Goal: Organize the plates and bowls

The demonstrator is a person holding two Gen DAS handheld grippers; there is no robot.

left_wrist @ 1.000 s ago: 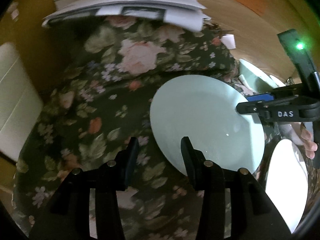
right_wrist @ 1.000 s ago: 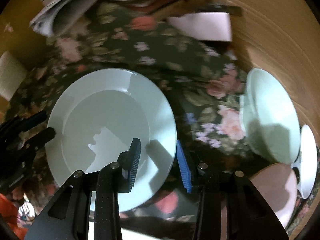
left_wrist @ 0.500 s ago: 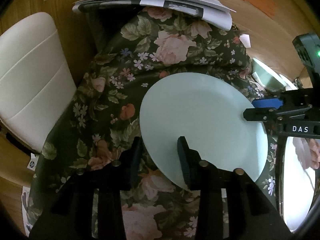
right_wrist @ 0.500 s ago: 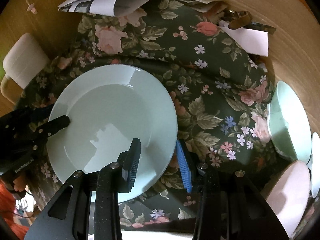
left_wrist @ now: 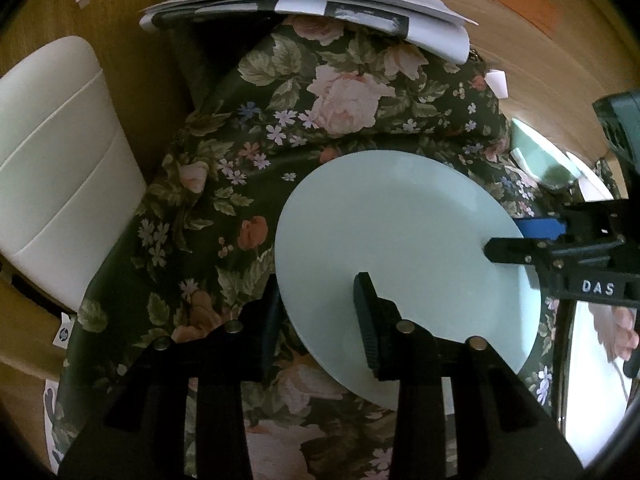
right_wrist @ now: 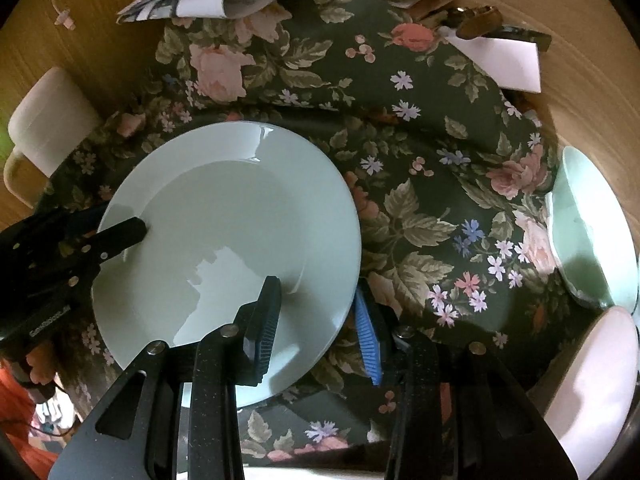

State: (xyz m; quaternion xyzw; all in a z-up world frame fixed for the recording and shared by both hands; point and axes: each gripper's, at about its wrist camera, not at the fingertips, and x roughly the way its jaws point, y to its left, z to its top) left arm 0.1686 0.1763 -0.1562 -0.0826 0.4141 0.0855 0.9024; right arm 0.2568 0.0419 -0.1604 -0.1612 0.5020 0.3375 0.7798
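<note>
both grippers stand open around opposite rims of a pale green plate point(right_wrist: 228, 240), the left gripper point(left_wrist: 316, 320) and right gripper point(right_wrist: 320, 320) straddling its edge without clamping. it sits over the floral-clothed table point(right_wrist: 420, 152); beyond, green bowl point(right_wrist: 592, 232) and pink bowl point(right_wrist: 592, 380) lie near the table's right edge.

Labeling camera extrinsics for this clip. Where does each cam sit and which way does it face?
Left wrist: rides the left claw, looks forward and down at the pale green plate on the floral cloth; own fingers straddle the near rim, right claw enters from the right.
Right wrist: rides the right claw, looks down at the plate from the opposite side; left claw at the left, bowls at the right.
Shared: plate, cloth, paper stack, each other's claw.
</note>
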